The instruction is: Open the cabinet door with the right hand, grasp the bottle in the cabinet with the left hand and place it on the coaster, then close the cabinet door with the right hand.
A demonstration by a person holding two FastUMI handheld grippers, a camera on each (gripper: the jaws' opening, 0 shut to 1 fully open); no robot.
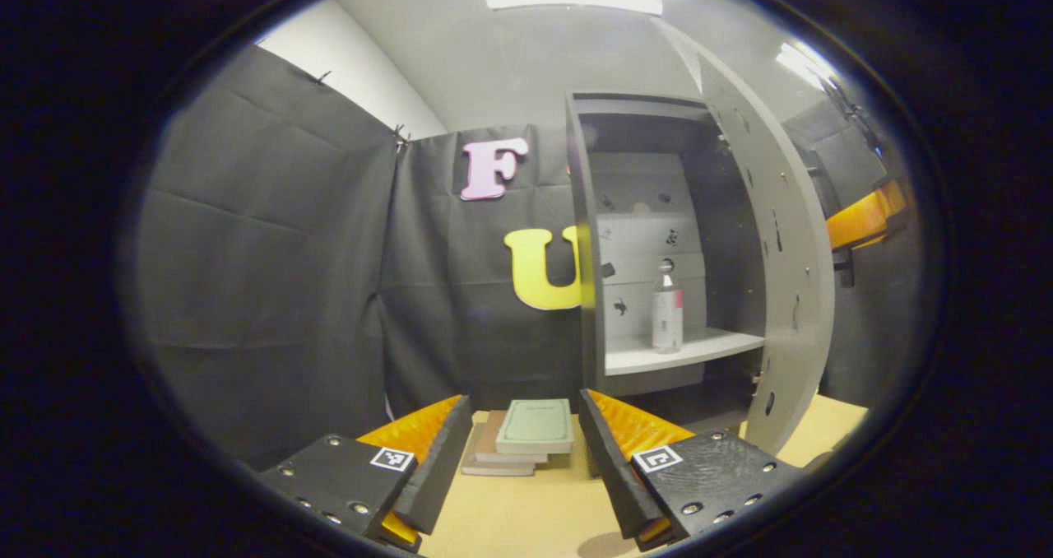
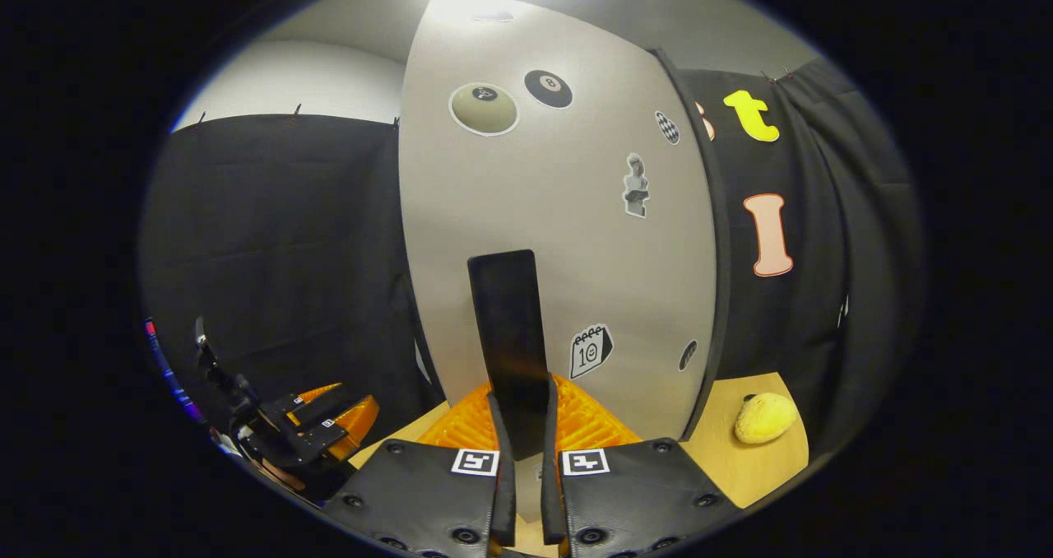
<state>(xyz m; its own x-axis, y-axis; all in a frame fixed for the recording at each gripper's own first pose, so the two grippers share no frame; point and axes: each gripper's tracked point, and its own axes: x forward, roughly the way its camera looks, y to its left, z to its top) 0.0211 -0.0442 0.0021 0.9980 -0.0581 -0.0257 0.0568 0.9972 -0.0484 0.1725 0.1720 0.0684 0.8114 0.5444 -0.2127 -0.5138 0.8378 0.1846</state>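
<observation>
The grey cabinet [image 1: 588, 237] stands open, its door [image 1: 781, 278] swung out to the right. On its white shelf stands a small white bottle [image 1: 667, 311] with a red band and a silver cap, upright. My left gripper [image 1: 523, 406] is open and empty, well short of the cabinet and left of the bottle. In the right gripper view, my right gripper [image 2: 523, 410] is shut on the black vertical handle [image 2: 508, 327] of the door [image 2: 559, 237]. The left gripper [image 2: 317, 426] also appears low at the left in that view.
A stack of flat book-like pads [image 1: 522, 439], the top one green, lies on the wooden table [image 1: 510, 517] between my left fingers and the cabinet. A yellow lumpy object [image 2: 765, 418] lies on the table right of the door. Black cloth walls surround the booth.
</observation>
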